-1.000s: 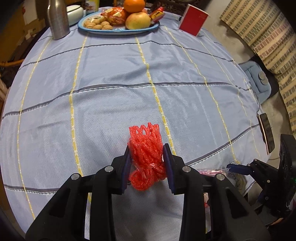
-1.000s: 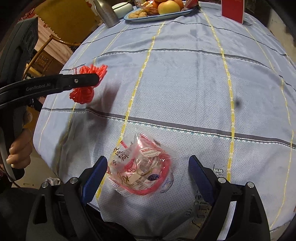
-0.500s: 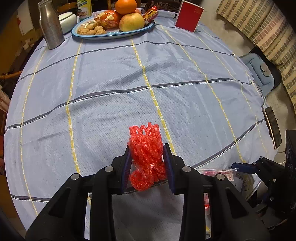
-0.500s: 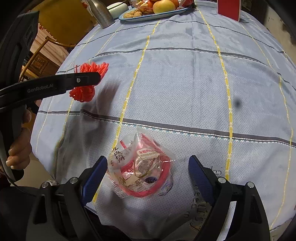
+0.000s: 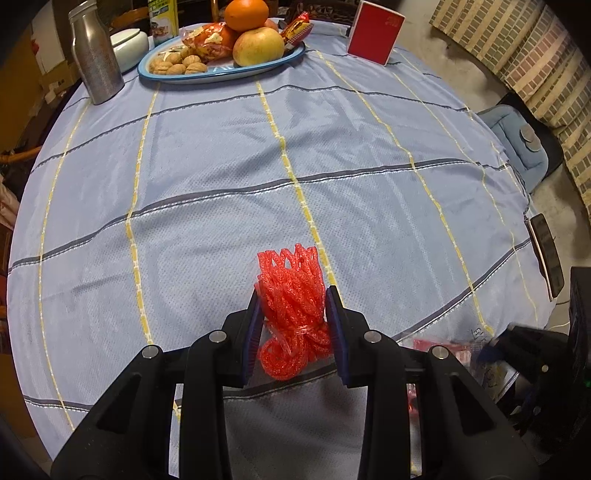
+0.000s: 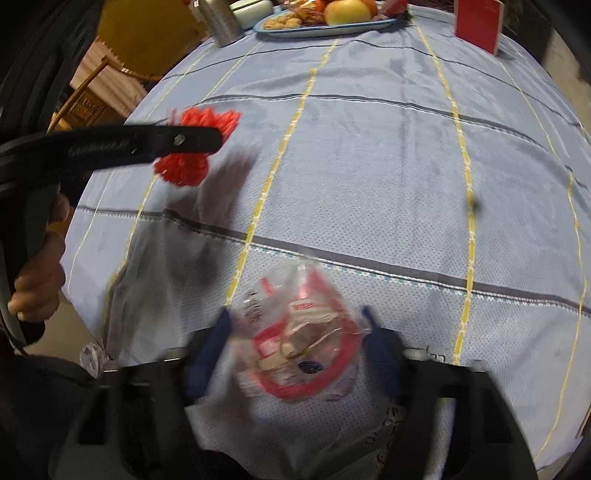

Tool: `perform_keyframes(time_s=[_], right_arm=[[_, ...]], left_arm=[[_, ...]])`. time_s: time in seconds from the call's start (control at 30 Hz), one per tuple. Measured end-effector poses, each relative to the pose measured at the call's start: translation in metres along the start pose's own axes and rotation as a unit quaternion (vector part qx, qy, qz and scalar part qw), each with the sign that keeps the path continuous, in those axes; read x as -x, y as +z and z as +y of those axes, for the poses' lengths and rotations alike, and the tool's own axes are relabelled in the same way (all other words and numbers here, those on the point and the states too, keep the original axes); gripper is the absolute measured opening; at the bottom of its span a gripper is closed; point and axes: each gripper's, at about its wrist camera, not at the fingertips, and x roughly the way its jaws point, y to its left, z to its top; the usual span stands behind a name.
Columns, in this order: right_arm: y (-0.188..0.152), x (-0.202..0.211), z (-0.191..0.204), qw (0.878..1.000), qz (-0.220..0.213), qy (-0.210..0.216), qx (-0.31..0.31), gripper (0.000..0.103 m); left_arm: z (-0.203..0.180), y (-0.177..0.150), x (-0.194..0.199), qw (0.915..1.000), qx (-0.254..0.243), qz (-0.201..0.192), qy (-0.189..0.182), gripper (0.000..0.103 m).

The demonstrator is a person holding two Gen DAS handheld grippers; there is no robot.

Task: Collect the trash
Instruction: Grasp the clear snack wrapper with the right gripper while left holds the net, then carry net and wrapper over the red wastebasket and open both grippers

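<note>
My left gripper [image 5: 293, 306] is shut on a red foam fruit net [image 5: 291, 295] and holds it above the near part of the blue striped tablecloth [image 5: 221, 155]. The net also shows in the right wrist view [image 6: 192, 147], clamped in the left gripper's black finger. A clear plastic wrapper with red print [image 6: 299, 343] lies on the cloth near the table's front edge, between the blue pads of my right gripper [image 6: 295, 332]. The right jaws stand close on both sides of the wrapper; the frame is blurred, so contact is unclear.
At the far side stand a blue plate [image 5: 258, 68] of fruit, walnuts and snacks, a metal bottle [image 5: 96, 62], a white lidded bowl [image 5: 129, 42] and a red box [image 5: 375, 33]. A phone [image 5: 546, 254] lies at the right table edge. A wooden chair [image 6: 88, 99] stands left.
The right gripper's jaws have closed in from wide open to near the wrapper's sides. The left gripper, still holding the net, has drawn back and risen slightly.
</note>
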Motion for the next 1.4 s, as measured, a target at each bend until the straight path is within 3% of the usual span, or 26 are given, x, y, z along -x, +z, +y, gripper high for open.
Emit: perform_keyframes(time_s=[0.1,0.37,0.57,0.67,0.87,1.17,1.4], right_arm=[[-0.001,0.009,-0.001,1.0,-0.018,-0.014,0.006,0.034],[-0.022,0.054,-0.052,0.992,-0.078,-0.059,-0.075,0.033],[-0.065,0.097,-0.104,0.973,-0.12,-0.102,-0.171,0.033],[-0.091,0.115,-0.126,0.959,-0.136,-0.122,-0.215,0.033],[-0.163,0.15,-0.17,0.917,-0.165,-0.165,-0.324,0.033],[-0.294,0.184,-0.219,0.829,-0.185,-0.215,-0.481,0.033],[-0.384,0.173,-0.27,0.776,-0.163,-0.213,-0.571,0.034]], left_arm=[[-0.009,0.005,0.0,0.9999,-0.011,-0.003,-0.003,0.034],[-0.067,0.03,-0.007,0.9966,-0.074,-0.008,-0.034,0.034],[-0.135,0.045,-0.014,0.9865,-0.147,-0.009,-0.071,0.034],[-0.178,0.049,-0.019,0.9772,-0.19,-0.007,-0.093,0.034],[-0.273,0.043,-0.028,0.949,-0.281,0.003,-0.142,0.034],[-0.408,0.011,-0.04,0.8934,-0.393,0.038,-0.215,0.034],[-0.474,-0.014,-0.051,0.8689,-0.433,0.065,-0.231,0.034]])
